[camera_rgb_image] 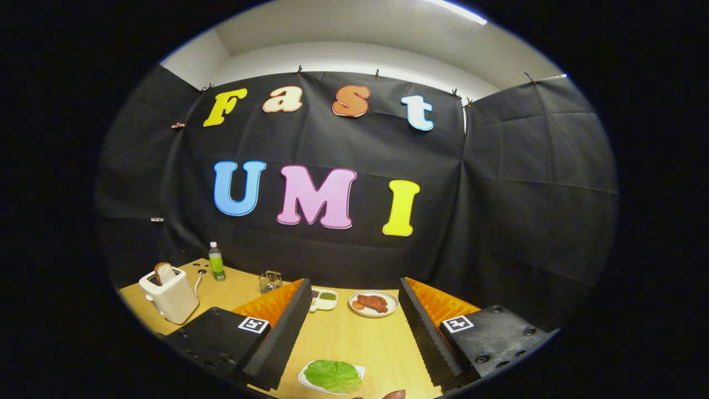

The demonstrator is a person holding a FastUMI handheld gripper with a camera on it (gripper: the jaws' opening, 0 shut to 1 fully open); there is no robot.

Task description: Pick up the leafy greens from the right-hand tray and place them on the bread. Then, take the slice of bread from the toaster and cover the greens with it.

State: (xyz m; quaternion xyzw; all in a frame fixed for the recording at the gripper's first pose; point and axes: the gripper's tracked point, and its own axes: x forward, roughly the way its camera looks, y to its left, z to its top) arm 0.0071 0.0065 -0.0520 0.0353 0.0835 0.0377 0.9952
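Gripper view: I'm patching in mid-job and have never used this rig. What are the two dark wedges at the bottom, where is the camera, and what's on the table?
The camera rides on a hand-held two-finger gripper and looks forward along its fingers; those are the two wedges. They stand wide apart and hold nothing.

Everything sits on a wooden table. Between the fingers, close to the camera, a green leaf lies on a small white tray. Beyond the fingers are a round plate with reddish food and a small divided dish. Off past the left finger, a white toaster has a slice of bread sticking up from its slot. Behind it stand a bottle of green liquid and a small glass container.

A bit of a fingertip shows beside the tray.
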